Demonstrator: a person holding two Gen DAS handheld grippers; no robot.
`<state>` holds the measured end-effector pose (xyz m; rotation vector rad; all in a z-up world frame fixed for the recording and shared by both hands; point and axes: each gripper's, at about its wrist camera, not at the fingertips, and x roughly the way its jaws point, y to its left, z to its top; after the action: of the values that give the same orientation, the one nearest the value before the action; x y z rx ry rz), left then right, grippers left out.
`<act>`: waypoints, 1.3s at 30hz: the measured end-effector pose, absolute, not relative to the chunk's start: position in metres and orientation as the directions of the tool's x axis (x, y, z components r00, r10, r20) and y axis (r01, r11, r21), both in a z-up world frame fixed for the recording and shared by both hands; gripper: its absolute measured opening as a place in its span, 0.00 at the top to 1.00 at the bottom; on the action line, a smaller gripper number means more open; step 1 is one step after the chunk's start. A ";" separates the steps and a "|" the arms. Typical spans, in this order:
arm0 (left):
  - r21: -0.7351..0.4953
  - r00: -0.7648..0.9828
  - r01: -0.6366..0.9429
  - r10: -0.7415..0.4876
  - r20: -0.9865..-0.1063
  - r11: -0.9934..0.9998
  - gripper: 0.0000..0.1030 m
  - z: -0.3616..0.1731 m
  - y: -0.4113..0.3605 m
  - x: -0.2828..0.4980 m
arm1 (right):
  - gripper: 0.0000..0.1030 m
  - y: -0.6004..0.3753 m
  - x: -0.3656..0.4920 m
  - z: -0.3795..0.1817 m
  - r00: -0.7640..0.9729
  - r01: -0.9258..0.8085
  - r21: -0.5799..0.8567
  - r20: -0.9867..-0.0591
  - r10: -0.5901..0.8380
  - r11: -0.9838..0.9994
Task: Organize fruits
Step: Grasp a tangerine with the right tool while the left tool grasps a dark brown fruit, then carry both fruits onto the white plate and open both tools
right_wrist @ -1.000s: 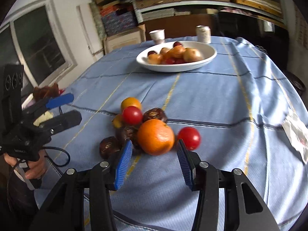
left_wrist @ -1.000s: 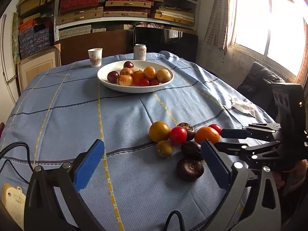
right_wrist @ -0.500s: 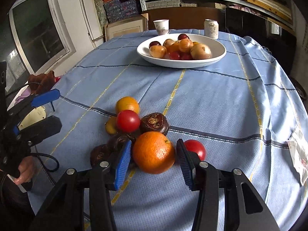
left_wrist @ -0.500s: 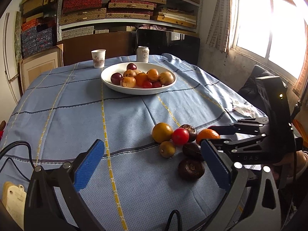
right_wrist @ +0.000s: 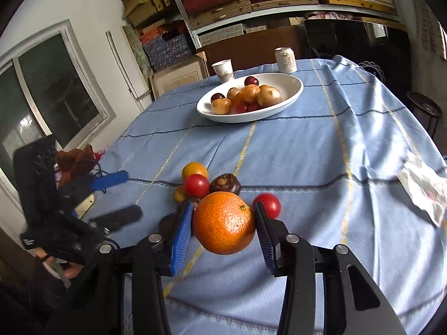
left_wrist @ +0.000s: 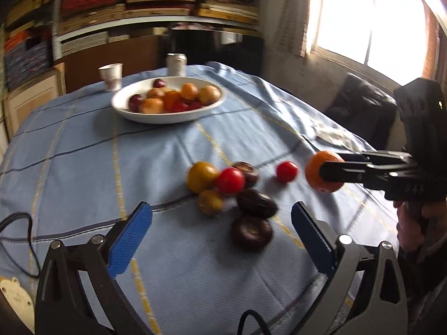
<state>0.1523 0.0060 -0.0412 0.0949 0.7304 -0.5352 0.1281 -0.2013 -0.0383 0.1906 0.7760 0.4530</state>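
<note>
The orange (right_wrist: pixel 223 222) sits tight between the two blue pads of the right claw (right_wrist: pixel 224 233), lifted just above the blue tablecloth (right_wrist: pixel 363 167). To the left, the left claw (left_wrist: pixel 220 240) is wide open and holds nothing; below it lie dark fruits (left_wrist: pixel 251 233), a yellow fruit (left_wrist: pixel 201 176) and a red tomato (left_wrist: pixel 230 180). Another tomato (left_wrist: pixel 287 171) lies alone near the orange. Far back, the white bowl (right_wrist: pixel 290 95) holds plums, oranges and other round fruits, with a paper cup (right_wrist: pixel 223 69) and a can (right_wrist: pixel 285 60) behind it
</note>
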 end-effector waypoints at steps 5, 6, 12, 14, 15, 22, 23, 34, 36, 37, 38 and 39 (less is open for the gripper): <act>-0.125 0.518 0.574 -0.478 -0.710 0.809 0.35 -0.052 -0.011 0.155 | 0.56 -0.209 0.116 -0.038 0.636 -0.306 0.324 -0.630 0.446 0.895; -0.125 0.492 0.581 -0.470 -0.733 0.804 0.39 -0.057 -0.015 0.158 | 0.56 -0.211 0.115 -0.037 0.640 -0.303 0.328 -0.626 0.446 0.895; -0.111 0.443 0.604 -0.448 -0.776 0.789 0.45 -0.068 -0.026 0.160 | 0.56 -0.216 0.110 -0.037 0.647 -0.294 0.334 -0.620 0.444 0.895; -0.111 0.435 0.599 -0.439 -0.787 0.793 0.45 -0.071 -0.027 0.162 | 0.56 -0.217 0.109 -0.037 0.647 -0.297 0.336 -0.617 0.447 0.894; -0.112 0.427 0.598 -0.434 -0.793 0.793 0.45 -0.073 -0.027 0.163 | 0.56 -0.217 0.109 -0.037 0.647 -0.298 0.337 -0.616 0.449 0.893; -0.107 0.396 0.590 -0.402 -0.826 0.800 0.49 -0.080 -0.032 0.170 | 0.56 -0.214 0.107 -0.038 0.642 -0.312 0.338 -0.614 0.460 0.888; -0.107 0.394 0.589 -0.400 -0.827 0.801 0.50 -0.081 -0.032 0.171 | 0.56 -0.214 0.107 -0.039 0.641 -0.312 0.340 -0.614 0.461 0.887; -0.105 0.403 0.580 -0.397 -0.825 0.808 0.59 -0.080 -0.030 0.171 | 0.56 -0.209 0.108 -0.036 0.630 -0.342 0.333 -0.612 0.477 0.879; -0.107 0.405 0.578 -0.398 -0.823 0.809 0.59 -0.078 -0.029 0.170 | 0.56 -0.209 0.110 -0.035 0.628 -0.345 0.333 -0.613 0.479 0.878; -0.112 0.404 0.578 -0.403 -0.822 0.808 0.59 -0.077 -0.028 0.170 | 0.56 -0.208 0.112 -0.035 0.624 -0.348 0.333 -0.615 0.482 0.876; -0.117 0.402 0.579 -0.407 -0.820 0.807 0.59 -0.077 -0.027 0.169 | 0.56 -0.208 0.113 -0.035 0.621 -0.351 0.334 -0.616 0.484 0.875; -0.119 0.403 0.581 -0.411 -0.818 0.805 0.59 -0.075 -0.025 0.167 | 0.56 -0.207 0.114 -0.035 0.617 -0.356 0.334 -0.618 0.488 0.873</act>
<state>0.1670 -0.0250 -0.0749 0.1958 0.9708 -0.6316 0.1145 -0.2070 -0.0352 0.1858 0.7646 0.4893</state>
